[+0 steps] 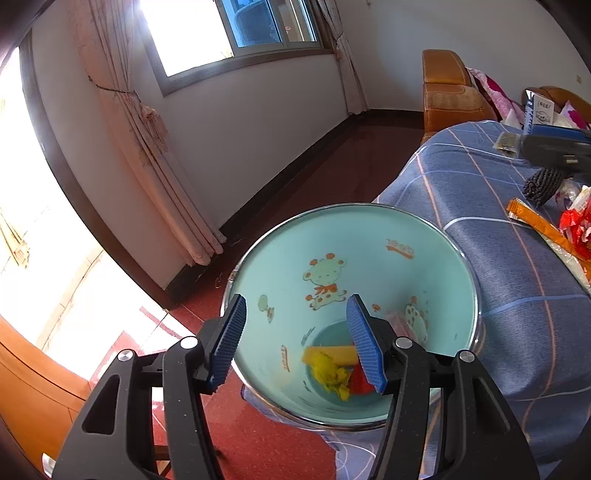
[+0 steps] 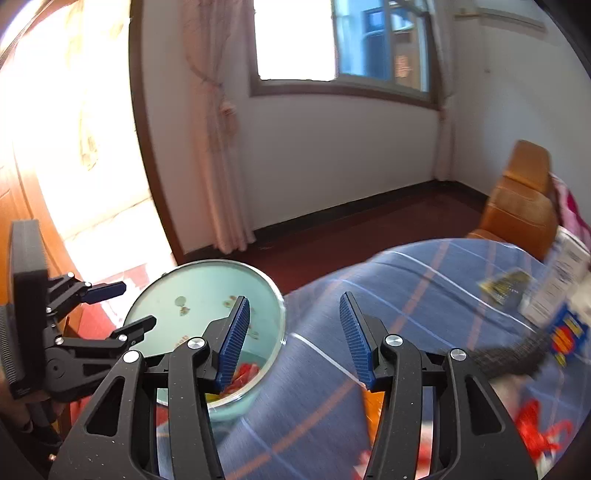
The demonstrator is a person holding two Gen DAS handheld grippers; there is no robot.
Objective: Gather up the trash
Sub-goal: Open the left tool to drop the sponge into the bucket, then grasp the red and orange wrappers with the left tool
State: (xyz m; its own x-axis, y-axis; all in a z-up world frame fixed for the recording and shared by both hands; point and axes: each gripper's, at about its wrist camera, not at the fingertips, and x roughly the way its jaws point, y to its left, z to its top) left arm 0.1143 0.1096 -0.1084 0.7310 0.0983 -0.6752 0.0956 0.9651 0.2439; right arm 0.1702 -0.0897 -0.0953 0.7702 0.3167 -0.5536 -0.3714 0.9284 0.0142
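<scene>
With both the left tool (image 1: 295, 341) and right tool (image 2: 293, 341) released and empty over the bin (image 1: 369, 221), the drop step appears complete; the next move calls for reaching an orange wrapper (image 1: 535, 225) on the worktop (image 1: 480, 177).

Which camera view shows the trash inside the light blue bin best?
The left wrist view: it looks straight into the bin, so the yellow wrapper and red piece at the bottom are sharp. The right wrist view shows only a red and yellow glimpse, partly hidden behind a gripper finger.

Sunlit window (image 1: 236, 33) — red floor (image 1: 332, 166)
</scene>
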